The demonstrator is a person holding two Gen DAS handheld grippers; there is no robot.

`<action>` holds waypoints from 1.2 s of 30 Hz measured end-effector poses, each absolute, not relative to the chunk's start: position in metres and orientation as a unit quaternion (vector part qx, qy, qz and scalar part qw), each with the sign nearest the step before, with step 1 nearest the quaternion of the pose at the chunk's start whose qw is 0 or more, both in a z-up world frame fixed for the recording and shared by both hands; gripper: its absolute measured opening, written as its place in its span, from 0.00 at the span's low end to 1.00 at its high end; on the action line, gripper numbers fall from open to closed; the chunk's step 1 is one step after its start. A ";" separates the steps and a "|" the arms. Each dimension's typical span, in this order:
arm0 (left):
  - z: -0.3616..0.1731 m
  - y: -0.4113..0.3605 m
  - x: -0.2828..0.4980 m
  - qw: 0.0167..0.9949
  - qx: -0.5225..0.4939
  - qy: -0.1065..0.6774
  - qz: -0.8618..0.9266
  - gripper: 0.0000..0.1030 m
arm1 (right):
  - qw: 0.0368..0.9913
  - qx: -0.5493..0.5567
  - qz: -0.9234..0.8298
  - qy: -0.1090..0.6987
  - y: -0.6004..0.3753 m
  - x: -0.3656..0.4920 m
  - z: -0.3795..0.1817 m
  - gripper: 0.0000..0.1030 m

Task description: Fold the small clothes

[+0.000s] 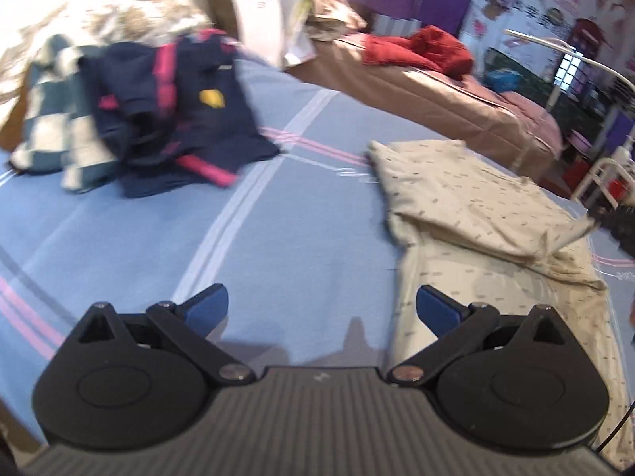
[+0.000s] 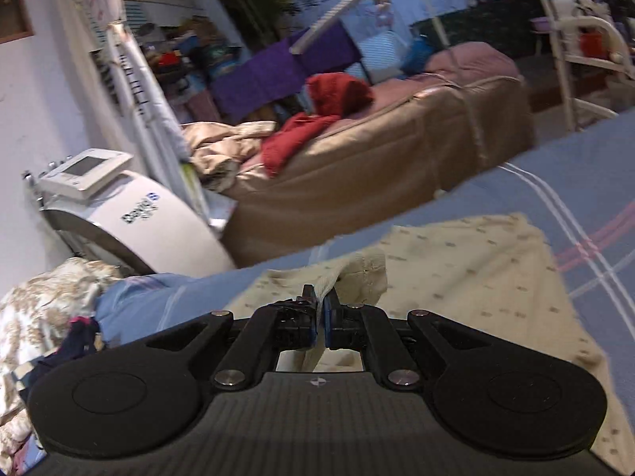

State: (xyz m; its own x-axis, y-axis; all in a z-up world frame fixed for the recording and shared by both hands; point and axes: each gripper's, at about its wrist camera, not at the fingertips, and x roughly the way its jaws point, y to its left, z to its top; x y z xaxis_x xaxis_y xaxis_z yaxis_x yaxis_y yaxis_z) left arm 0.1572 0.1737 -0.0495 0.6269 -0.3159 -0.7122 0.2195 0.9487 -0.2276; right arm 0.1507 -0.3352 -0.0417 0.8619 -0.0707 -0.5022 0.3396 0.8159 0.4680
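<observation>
Fingers of the right gripper (image 2: 320, 309) were pinched almost together on a ribbed hem edge of the cream garment (image 2: 456, 277), a strip of the fabric standing up between the blue pads, so the grip looked secure though shallow. From the left wrist view that same garment (image 1: 476, 214) lay on the right side of the blue striped bedsheet (image 1: 278, 218), one flap already doubled over and its right corner drawn out taut toward a dark shape at the frame edge, probably the right gripper, though too little of it showed to be sure. The left gripper (image 1: 321, 309) hung above the bare sheet just left of the garment's near portion, jaws spread wide and holding nothing. To fold well from there, the held edge likely needed to travel low and level across the cloth, landing square on the opposite edge rather than at a slant, and the empty left gripper could have pressed or pinned the near part so the lower layer did not drag along. A bite so near the hem risked slipping under any sharp tug. Farther off to the left sat a navy and pink garment (image 1: 178, 107) heaped beside a checked cloth (image 1: 51, 127), apparently awaiting their turn.
</observation>
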 end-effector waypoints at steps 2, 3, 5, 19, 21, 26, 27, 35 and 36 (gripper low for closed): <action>-0.052 0.141 0.162 0.894 -0.054 0.407 -0.178 1.00 | 0.912 0.295 -0.140 0.247 -0.352 0.128 -0.060 0.08; -0.053 0.126 0.165 0.891 -0.048 0.409 -0.192 1.00 | 0.905 0.306 -0.151 0.253 -0.356 0.121 -0.069 0.08; -0.056 0.093 0.166 0.886 -0.031 0.410 -0.216 1.00 | 0.891 0.330 -0.152 0.271 -0.365 0.109 -0.084 0.12; -0.110 0.015 0.141 0.837 0.064 0.477 -0.262 1.00 | 0.937 0.185 -0.078 0.288 -0.377 0.097 -0.070 0.83; -0.116 0.009 0.136 0.835 0.095 0.472 -0.266 1.00 | 0.932 0.154 0.010 0.326 -0.379 0.127 -0.067 0.83; -0.119 -0.002 0.126 0.832 0.161 0.455 -0.274 1.00 | 0.897 0.102 0.132 0.409 -0.379 0.192 -0.075 0.86; -0.117 -0.001 0.127 0.831 0.157 0.457 -0.275 1.00 | 0.890 0.080 0.130 0.429 -0.378 0.201 -0.079 0.86; -0.074 -0.003 0.164 0.877 0.161 0.365 -0.266 1.00 | 0.862 0.103 0.144 0.474 -0.380 0.215 -0.099 0.06; -0.071 -0.004 0.174 0.886 0.163 0.351 -0.256 1.00 | 0.862 0.113 0.148 0.471 -0.382 0.212 -0.097 0.06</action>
State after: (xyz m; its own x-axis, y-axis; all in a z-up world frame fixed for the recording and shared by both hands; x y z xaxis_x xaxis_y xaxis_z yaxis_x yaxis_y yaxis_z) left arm 0.1740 -0.0043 -0.0710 0.6221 -0.3391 -0.7057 0.5685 0.8153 0.1095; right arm 0.2123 -0.3816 -0.0973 0.5123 0.3620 -0.7788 -0.1483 0.9305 0.3350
